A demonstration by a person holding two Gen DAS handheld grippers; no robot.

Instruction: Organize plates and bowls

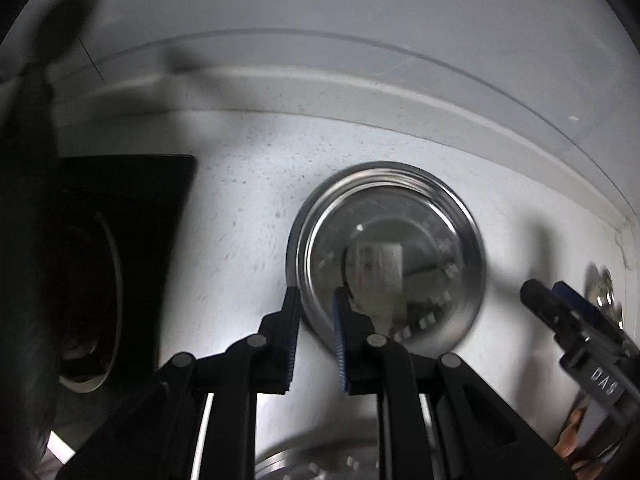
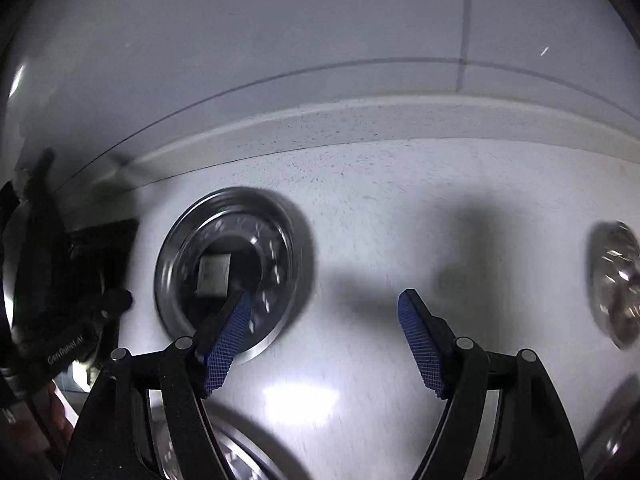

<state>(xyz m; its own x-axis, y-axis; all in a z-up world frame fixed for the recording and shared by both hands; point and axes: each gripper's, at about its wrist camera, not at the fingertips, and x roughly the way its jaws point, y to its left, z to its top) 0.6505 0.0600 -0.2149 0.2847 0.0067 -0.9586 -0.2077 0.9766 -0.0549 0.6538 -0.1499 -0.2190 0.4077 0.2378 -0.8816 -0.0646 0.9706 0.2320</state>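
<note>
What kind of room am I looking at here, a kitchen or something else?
Most likely a kitchen. A pale speckled countertop runs up to a raised back edge under a tiled wall. Shiny steel bowls sit on the counter, and a black hob lies at its left.

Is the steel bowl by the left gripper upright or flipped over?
Upright. The steel bowl sits on the counter with its rim up, and its shiny inside reflects the room.

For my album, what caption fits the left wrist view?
Left gripper straddling the rim of a steel plate on a speckled white counter.
</note>
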